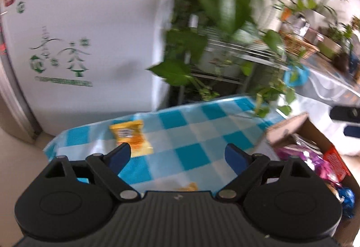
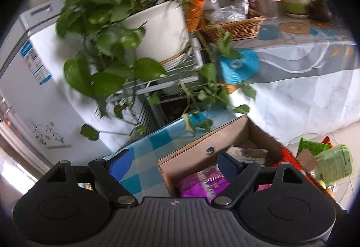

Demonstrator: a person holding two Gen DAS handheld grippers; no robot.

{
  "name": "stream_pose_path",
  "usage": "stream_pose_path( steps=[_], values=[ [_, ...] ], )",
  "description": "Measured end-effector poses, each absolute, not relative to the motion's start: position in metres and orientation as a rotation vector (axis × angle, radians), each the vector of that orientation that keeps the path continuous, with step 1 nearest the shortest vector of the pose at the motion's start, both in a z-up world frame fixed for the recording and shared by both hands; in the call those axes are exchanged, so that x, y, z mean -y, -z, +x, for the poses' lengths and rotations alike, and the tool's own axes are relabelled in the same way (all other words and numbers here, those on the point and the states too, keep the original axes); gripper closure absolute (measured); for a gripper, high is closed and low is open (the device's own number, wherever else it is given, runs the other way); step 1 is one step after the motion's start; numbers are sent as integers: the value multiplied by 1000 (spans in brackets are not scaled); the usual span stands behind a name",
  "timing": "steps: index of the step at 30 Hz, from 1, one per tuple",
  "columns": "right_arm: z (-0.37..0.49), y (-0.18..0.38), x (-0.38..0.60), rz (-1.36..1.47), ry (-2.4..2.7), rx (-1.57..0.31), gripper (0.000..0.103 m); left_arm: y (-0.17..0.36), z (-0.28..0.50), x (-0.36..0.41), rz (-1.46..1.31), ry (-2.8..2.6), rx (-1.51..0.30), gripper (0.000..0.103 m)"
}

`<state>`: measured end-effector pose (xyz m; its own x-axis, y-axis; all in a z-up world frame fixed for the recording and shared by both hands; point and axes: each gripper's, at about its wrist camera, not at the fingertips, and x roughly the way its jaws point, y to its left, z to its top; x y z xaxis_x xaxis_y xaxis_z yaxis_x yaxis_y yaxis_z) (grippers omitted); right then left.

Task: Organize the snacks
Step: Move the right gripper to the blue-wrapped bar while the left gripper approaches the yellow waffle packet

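A yellow snack packet (image 1: 131,136) lies on the blue-and-white checked tablecloth (image 1: 186,132), just beyond my left fingertip. Another yellow packet (image 1: 187,187) peeks out close under the gripper body. My left gripper (image 1: 177,152) is open and empty above the cloth. A cardboard box (image 1: 290,132) at the right holds purple, pink and orange snack packs (image 1: 315,157). In the right wrist view my right gripper (image 2: 173,160) is open and empty above the box's near left corner (image 2: 191,152), with purple packs (image 2: 202,184) inside it.
A white fridge (image 1: 78,44) stands behind the table at the left. A leafy potted plant (image 2: 126,21) on a wire rack hangs over the table's far edge. A counter (image 2: 303,62) with a wicker basket (image 2: 236,26) is at the right. Green snack bags (image 2: 326,157) lie right of the box.
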<state>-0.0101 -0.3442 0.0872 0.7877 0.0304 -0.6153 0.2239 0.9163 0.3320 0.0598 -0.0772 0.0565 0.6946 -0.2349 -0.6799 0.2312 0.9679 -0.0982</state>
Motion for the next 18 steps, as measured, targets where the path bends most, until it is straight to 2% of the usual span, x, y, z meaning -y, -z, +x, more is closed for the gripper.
stream_pose_path(
  steps=[10,18],
  values=[
    [5,-71,288,289,-30,-725,13,-29,99,28,-124,137,-813,11],
    [10,-49,245,203,-155,-818,11,-7,130,27,-128,149,-845,11]
  ],
)
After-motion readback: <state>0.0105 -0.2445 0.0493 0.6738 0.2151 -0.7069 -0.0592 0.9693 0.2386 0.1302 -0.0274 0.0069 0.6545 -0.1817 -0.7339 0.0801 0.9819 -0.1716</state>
